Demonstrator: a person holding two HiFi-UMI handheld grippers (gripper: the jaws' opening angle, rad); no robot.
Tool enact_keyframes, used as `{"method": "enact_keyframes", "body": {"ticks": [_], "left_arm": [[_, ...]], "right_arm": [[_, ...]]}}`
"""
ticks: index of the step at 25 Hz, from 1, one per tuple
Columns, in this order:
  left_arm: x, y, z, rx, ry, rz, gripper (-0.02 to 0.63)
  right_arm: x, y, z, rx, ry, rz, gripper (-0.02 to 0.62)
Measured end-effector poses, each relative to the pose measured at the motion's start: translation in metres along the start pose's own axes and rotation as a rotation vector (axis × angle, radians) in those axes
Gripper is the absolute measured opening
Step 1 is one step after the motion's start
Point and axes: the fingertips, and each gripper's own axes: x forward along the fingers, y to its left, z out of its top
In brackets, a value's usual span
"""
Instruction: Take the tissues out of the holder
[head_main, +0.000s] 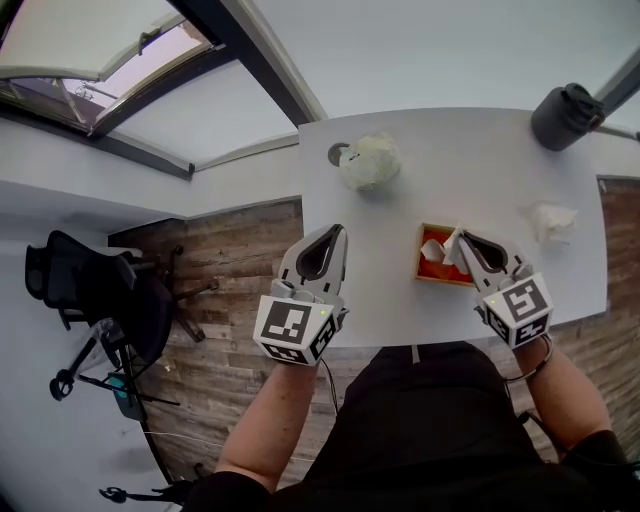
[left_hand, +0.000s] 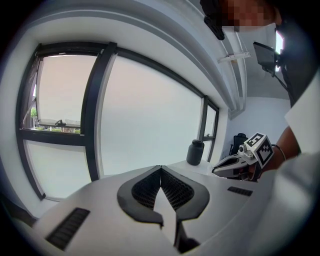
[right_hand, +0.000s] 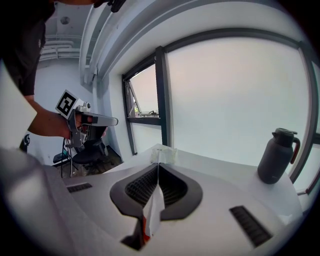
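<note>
left gripper (head_main: 333, 235): jaws together, empty | right gripper (head_main: 465, 242): jaws clamped on tissue (right_hand: 154, 207) | at holder (head_main: 428, 272)

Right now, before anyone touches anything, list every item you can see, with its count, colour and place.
table: one, white, centre
tissue holder: one, wooden, red inside, table's near side
held tissue: one, white, sticking up from the holder
greenish crumpled tissue: one, table's far left
white crumpled tissue: one, table's right
flask: one, dark grey, far right corner
office chair: one, black, left of table
left gripper: one, grey, shut, empty
right gripper: one, grey, shut on the held tissue
</note>
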Motion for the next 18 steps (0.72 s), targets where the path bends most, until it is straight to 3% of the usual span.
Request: {"method": "enact_keyframes", "body": {"ticks": [18], "left_arm": [[0.005,-0.018,0.055,0.033,-0.093,-0.018,0.006]], "right_arm": [[-0.034,-0.016,0.051,-0.018,-0.110,-0.053,0.012]]}}
